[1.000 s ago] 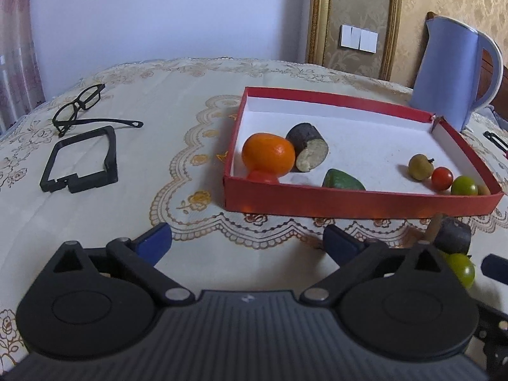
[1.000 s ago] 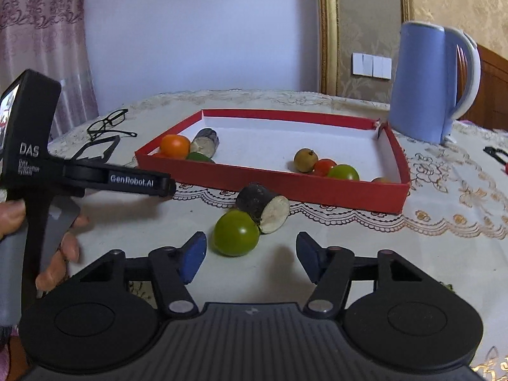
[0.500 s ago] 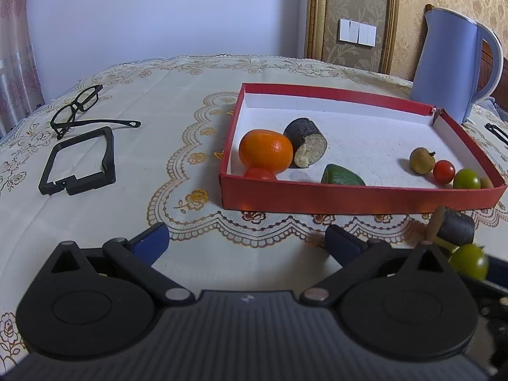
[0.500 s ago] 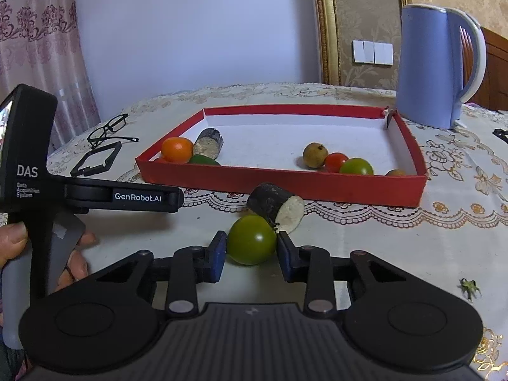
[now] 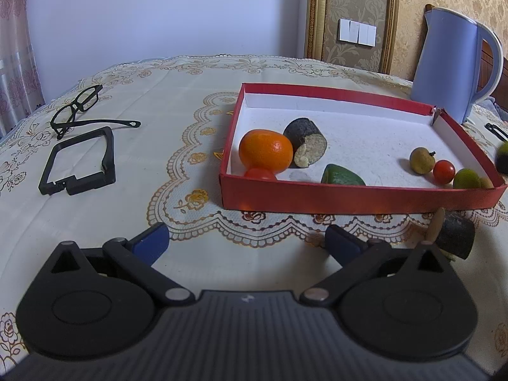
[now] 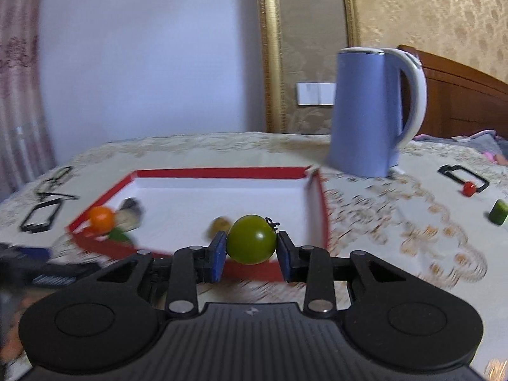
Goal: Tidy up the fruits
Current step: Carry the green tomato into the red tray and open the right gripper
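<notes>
Right wrist view: right gripper (image 6: 250, 252) clamps a green tomato (image 6: 251, 239), lifted above the red tray's (image 6: 222, 172) near wall (frame blurred). Step: carry; next, release inside. Left gripper (image 5: 246, 243) gapes, holding nothing

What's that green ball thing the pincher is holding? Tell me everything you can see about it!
It is a green tomato, round, smooth and a little shiny, olive green all over. A tiny dark curly stem sticks out at its upper right. The right gripper squeezes it between two blue pads, one on each side, and holds it up off the table. Behind it lies the red tray, blurry in this view. Nothing else seems to touch it.
</notes>
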`<state>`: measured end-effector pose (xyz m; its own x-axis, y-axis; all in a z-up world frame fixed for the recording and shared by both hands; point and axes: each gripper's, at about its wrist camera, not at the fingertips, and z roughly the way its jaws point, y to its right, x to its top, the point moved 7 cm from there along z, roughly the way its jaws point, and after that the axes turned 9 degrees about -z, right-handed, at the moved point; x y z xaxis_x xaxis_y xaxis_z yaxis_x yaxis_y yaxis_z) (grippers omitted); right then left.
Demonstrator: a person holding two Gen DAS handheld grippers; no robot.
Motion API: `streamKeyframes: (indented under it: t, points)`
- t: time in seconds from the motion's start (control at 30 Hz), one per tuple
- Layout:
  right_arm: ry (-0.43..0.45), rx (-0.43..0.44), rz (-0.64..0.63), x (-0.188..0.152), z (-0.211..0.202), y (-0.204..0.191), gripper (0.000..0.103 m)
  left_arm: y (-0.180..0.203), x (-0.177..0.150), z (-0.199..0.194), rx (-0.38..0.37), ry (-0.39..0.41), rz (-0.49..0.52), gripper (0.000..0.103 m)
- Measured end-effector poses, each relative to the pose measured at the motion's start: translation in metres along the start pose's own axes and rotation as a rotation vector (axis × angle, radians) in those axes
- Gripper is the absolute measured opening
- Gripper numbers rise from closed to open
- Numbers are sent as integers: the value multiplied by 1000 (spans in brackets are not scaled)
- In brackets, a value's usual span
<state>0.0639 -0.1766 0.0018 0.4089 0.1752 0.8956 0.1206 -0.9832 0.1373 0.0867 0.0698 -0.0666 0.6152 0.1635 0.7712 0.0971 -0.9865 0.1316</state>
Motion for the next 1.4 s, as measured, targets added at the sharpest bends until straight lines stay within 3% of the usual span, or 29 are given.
streamKeyframes:
  t: [0.4,0.83,0.9,1.03,1.1,1.4]
  points:
    - [-139,-32,-24,2,83,20,33,0,0,0,0,0,0,103]
    - [-148,-21,10,-2,94,28,33,0,0,0,0,0,0,103]
    - [-140,10,25,-2,93,28,39,0,0,0,0,0,0,103]
    - [-106,17,28,1,80,27,76,0,0,0,-1,1,0,103]
    - [-70,6,18,4,70,26,76,0,0,0,-1,1,0,103]
    - [-53,-44,-11,-12,23,27,76,0,-1,0,-1,1,0,103]
